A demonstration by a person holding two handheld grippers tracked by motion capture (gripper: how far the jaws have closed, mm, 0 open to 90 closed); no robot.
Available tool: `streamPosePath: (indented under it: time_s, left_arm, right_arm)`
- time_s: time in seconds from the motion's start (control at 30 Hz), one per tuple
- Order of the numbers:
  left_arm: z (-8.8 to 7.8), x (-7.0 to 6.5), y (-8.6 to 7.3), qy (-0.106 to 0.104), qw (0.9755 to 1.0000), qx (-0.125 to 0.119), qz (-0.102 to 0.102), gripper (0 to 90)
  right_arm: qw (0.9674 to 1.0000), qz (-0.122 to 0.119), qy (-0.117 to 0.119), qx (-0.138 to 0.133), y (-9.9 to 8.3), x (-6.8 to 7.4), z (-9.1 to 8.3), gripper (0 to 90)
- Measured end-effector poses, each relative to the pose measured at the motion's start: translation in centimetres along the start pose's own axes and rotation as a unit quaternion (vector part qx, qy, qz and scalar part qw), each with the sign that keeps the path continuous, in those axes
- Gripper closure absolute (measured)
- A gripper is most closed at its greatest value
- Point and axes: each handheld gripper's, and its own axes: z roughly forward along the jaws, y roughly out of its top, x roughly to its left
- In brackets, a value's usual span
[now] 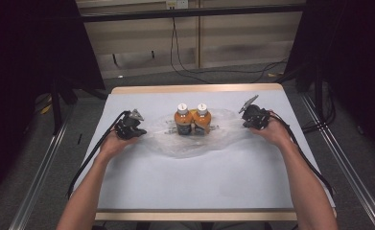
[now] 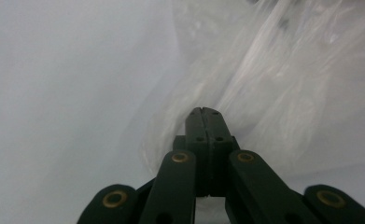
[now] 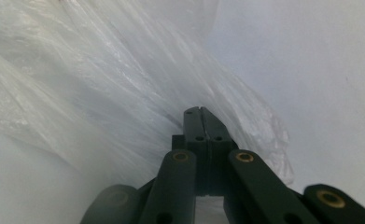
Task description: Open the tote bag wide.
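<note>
Bag: a thin, see-through plastic bag (image 1: 194, 139) is lying crinkled and shiny in the middle of the table, a bit nearer the far edge, spreading out flat toward both sides.
Bottles: two small round bottles (image 1: 192, 120) with orange insides and white caps are standing upright side by side, touching, in the middle of the bag.
Left gripper: the black left gripper (image 2: 202, 112) is sitting at the bag's left end; its jaws are pressed tight together, with their tips right at the wrinkly plastic. Whether a bit of plastic is pinched between them, I cannot tell.
Right gripper: the black right gripper (image 3: 200, 111) is sitting at the bag's right end, jaws pressed together the same way, tips against the folds of plastic. I cannot tell if it is pinching any.
Table: the table (image 1: 194, 187) is flat with a smooth pale cover and wooden strips along its near and far edges.
</note>
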Motion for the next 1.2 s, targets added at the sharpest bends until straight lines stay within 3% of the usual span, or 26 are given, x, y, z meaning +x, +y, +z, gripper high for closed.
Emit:
streamPosePath:
  time_s: [0.07,0.17,0.37,0.43,0.47,0.5,0.53,0.57,0.6,0.67,0.7,0.73,0.83,0.93,0.97,1.0,1.03,1.1,1.13,1.17,1.2]
  left_arm:
    - [0.0,-0.1,0.0,0.002,1.0000,0.000,-0.008,90.0]
    - [0.0,-0.2,0.1,0.006,1.0000,0.004,0.000,90.0]
    - [-0.1,-0.2,-0.1,0.009,1.0000,0.000,-0.004,90.0]
    - [-0.2,-0.1,-0.2,0.003,1.0000,0.002,-0.007,90.0]
    - [-0.3,-0.4,-0.3,-0.016,0.9992,-0.021,-0.029,90.0]
    - [-0.3,-0.4,-0.3,-0.016,0.9992,-0.021,-0.029,90.0]
    - [-0.8,-0.5,-0.4,-0.030,0.9978,-0.045,-0.039,90.0]
    - [-0.8,-0.5,-0.4,-0.030,0.9978,-0.045,-0.039,90.0]
    - [-1.4,-0.7,-0.4,-0.037,0.9958,-0.068,-0.050,90.0]
    - [-1.9,-1.1,-0.4,-0.040,0.9929,-0.096,-0.059,90.0]
    - [-1.9,-1.1,-0.4,-0.040,0.9929,-0.096,-0.059,90.0]
    - [-2.3,-1.5,-0.3,-0.040,0.9903,-0.117,-0.064,90.0]
    - [-2.8,-2.2,-0.1,-0.042,0.9881,-0.134,-0.063,90.0]
    - [-3.8,-3.1,0.4,-0.047,0.9865,-0.147,-0.056,90.0]
    - [-4.1,-3.4,0.6,-0.052,0.9851,-0.155,-0.052,90.0]
    - [-4.7,-4.3,1.1,-0.061,0.9828,-0.168,-0.048,90.0]
    - [-4.7,-4.3,1.1,-0.061,0.9828,-0.168,-0.048,90.0]
    - [-5.0,-5.3,1.9,-0.070,0.9808,-0.178,-0.036,90.0]
    - [-5.1,-6.5,2.8,-0.072,0.9805,-0.182,-0.020,90.0]
    - [-5.1,-6.5,2.8,-0.072,0.9805,-0.182,-0.020,90.0]
    - [-5.0,-7.4,3.8,-0.089,0.9766,-0.196,-0.015,90.0]
  right_arm:
    - [1.0000,0.003,0.001,0.003,-0.1,0.1,-0.1,90.0]
    - [1.0000,0.006,-0.002,0.005,-0.1,0.2,-0.1,90.0]
    - [1.0000,0.003,-0.002,0.003,-0.6,0.2,-0.3,90.0]
    - [0.9999,0.009,-0.004,-0.002,-0.7,0.3,-0.3,90.0]
    - [0.9999,0.015,-0.003,-0.006,-0.7,0.3,-0.3,90.0]
    - [0.9999,0.015,-0.003,-0.006,-0.7,0.3,-0.3,90.0]
    - [0.9994,0.027,0.004,-0.021,-0.8,0.1,-0.7,90.0]
    - [0.9994,0.027,0.004,-0.021,-0.8,0.1,-0.7,90.0]
    - [0.9981,0.036,0.015,-0.048,-1.0,-0.1,-1.3,90.0]
    - [0.9967,0.042,0.023,-0.065,-0.9,0.2,-1.8,90.0]
    - [0.9967,0.042,0.023,-0.065,-0.9,0.2,-1.8,90.0]
    - [0.9946,0.046,0.036,-0.086,-0.9,0.5,-2.4,90.0]
    - [0.9922,0.054,0.043,-0.104,-0.8,0.9,-2.7,90.0]
    - [0.9880,0.061,0.053,-0.131,-0.6,1.2,-3.3,90.0]
    - [0.9840,0.068,0.064,-0.152,-0.5,1.5,-3.8,90.0]
    - [0.9833,0.066,0.065,-0.156,-0.3,1.6,-4.1,90.0]
    - [0.9822,0.066,0.069,-0.162,-0.1,1.8,-4.3,90.0]
    - [0.9812,0.061,0.074,-0.167,0.1,2.0,-4.6,90.0]
    - [0.9795,0.058,0.073,-0.179,0.8,2.4,-5.2,90.0]
    - [0.9795,0.058,0.073,-0.179,0.8,2.4,-5.2,90.0]
    - [0.9751,0.054,0.084,-0.198,1.4,2.6,-5.7,90.0]
